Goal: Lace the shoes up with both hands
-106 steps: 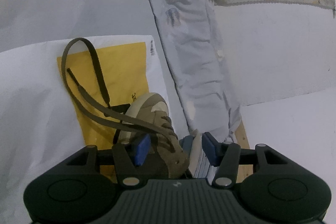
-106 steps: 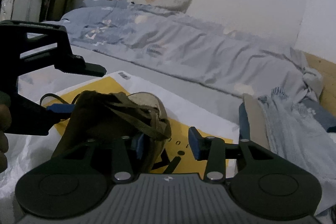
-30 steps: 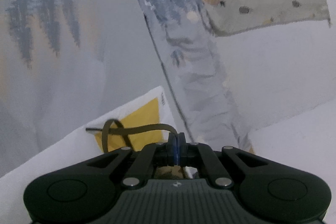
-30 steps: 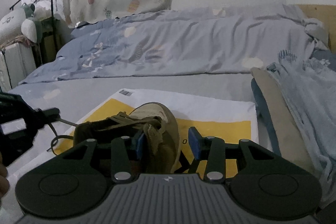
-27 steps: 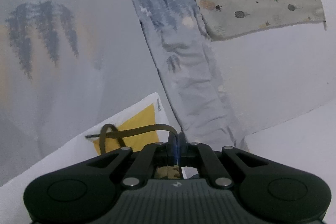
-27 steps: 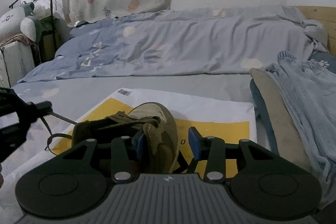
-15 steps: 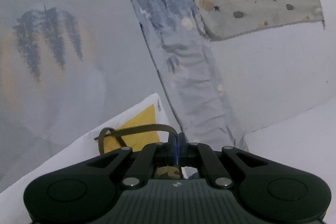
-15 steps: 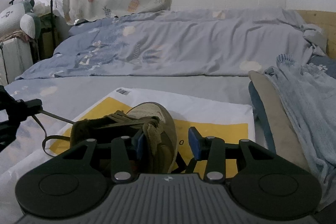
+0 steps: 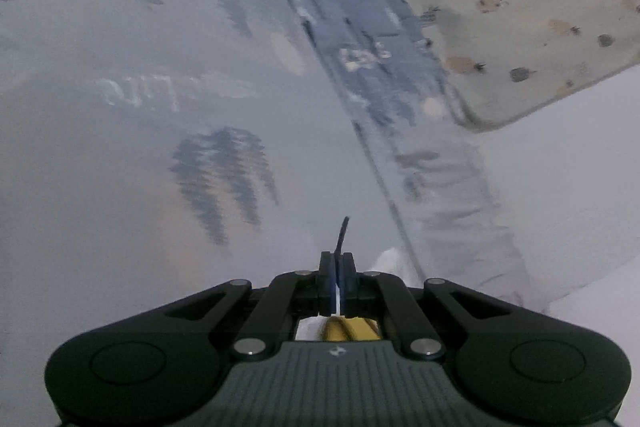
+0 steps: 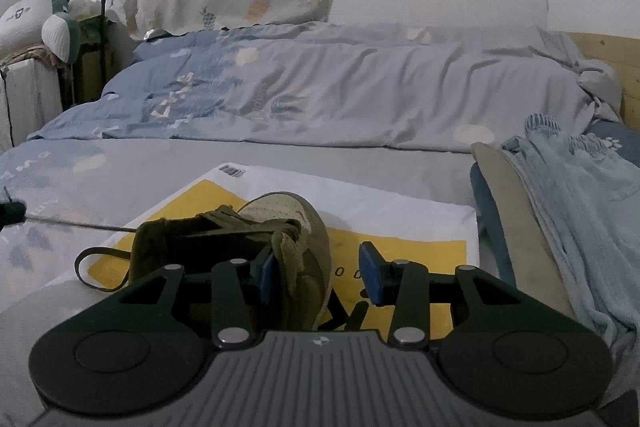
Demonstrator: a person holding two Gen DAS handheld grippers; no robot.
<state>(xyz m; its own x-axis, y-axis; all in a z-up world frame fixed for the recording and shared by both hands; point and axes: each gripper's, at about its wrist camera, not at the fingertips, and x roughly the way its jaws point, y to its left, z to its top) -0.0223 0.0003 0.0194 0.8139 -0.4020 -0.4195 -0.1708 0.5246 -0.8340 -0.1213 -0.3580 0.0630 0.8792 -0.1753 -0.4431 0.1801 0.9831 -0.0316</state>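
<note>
On the bed, atop a white-and-yellow plastic mailer bag [image 10: 400, 215] spread over the grey-blue printed sheet [image 10: 168, 163], lies the olive-brown suede lace-up shoe [image 10: 280, 227], probably so the bedding stays clean. The right hand-held gripper [image 10: 320, 273] sits low at the shoe's heel end, jaws parted partway; its left pad is tucked in by the tongue and collar, the other stands clear over the bag, which looks like bracing the shoe against a pull. The left hand-held gripper [image 9: 337, 277] is clamped shut on the dark flat shoelace [image 10: 80, 225], whose tip pokes out past its pads. That lace runs taut from the shoe toward the left, likely drawing slack through the eyelets.
</note>
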